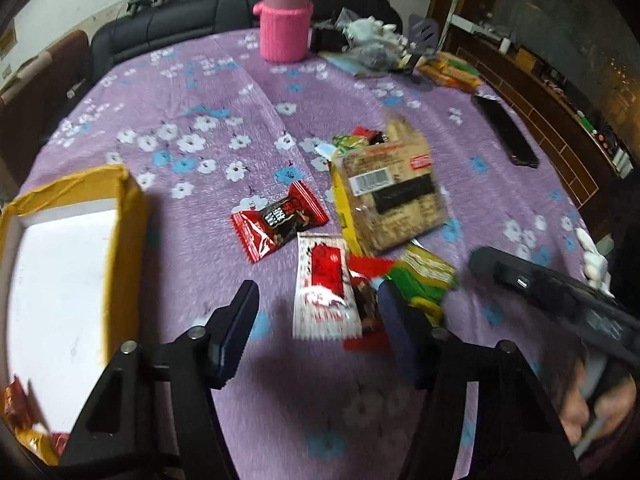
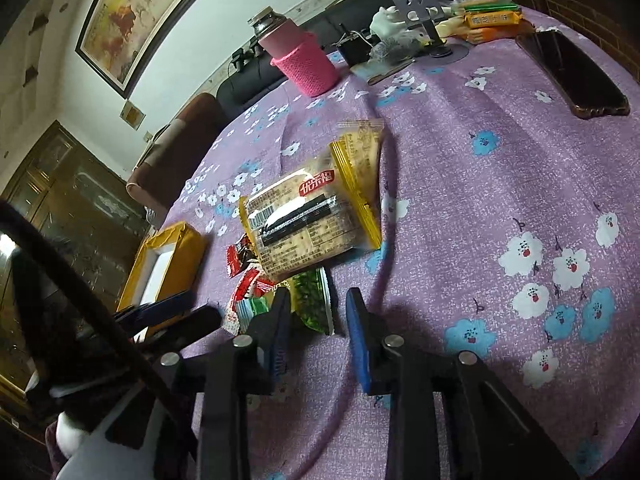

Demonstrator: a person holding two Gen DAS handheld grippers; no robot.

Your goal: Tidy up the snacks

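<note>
Left wrist view showed the left gripper (image 1: 316, 312) with jaws apart and gripping nothing, poised over a white-and-red snack sachet (image 1: 323, 288) lying on the cloth between them. Just beyond lay a red candy wrapper (image 1: 280, 220) and a large cracker pack (image 1: 390, 192), with a green-and-yellow packet (image 1: 424, 280) tucked beside the right finger. To the left sat a yellow cardboard box (image 1: 128, 216) with a white interior, a few wrappers in its near corner. In the right wrist view, the right gripper (image 2: 316, 312) also stood parted and free, a green snack packet (image 2: 314, 300) lying in front of the gap between its fingers. All of it rested on a purple tablecloth (image 2: 460, 200) printed with white and blue flowers. Farther back stood a flask in a pink knitted sleeve (image 2: 302, 60), a phone stand (image 2: 416, 4), orange biscuit packs (image 2: 492, 18) and a dark phone (image 2: 572, 72). A black sofa (image 1: 192, 20) ran behind the table, and a framed painting (image 2: 132, 12) hung on the white wall.
</note>
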